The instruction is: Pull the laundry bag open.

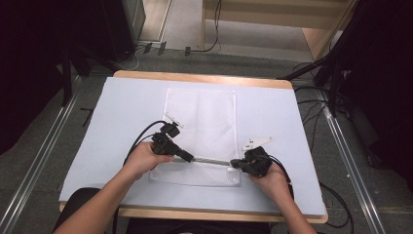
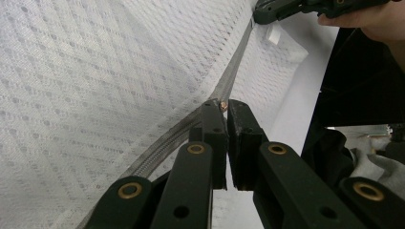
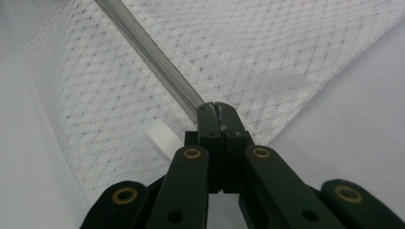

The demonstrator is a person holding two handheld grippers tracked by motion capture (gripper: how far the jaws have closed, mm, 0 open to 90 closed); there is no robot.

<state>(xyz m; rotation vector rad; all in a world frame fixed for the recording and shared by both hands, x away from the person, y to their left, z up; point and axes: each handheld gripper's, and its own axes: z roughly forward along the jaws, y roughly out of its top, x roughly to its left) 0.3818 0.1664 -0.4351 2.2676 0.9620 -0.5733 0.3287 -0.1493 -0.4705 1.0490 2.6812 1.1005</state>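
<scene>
A white mesh bag (image 1: 199, 122) lies flat on the table, with a grey zipper (image 1: 209, 161) running across its near end. My left gripper (image 1: 191, 158) is at the zipper's left part. In the left gripper view its jaws (image 2: 223, 106) are shut on a small copper-coloured zipper pull, and the zipper (image 2: 234, 71) runs away from them towards the right gripper (image 2: 260, 14). My right gripper (image 1: 234, 165) is at the zipper's right end. In the right gripper view it (image 3: 217, 109) is pinched shut on the end of the zipper (image 3: 153, 57), beside a white tag (image 3: 162, 138).
The bag rests on a pale cover over the table (image 1: 122, 126), which has a wooden rim at the far edge. Cables trail from both grippers and over the floor at the right (image 1: 316, 112). Dark stands flank the table.
</scene>
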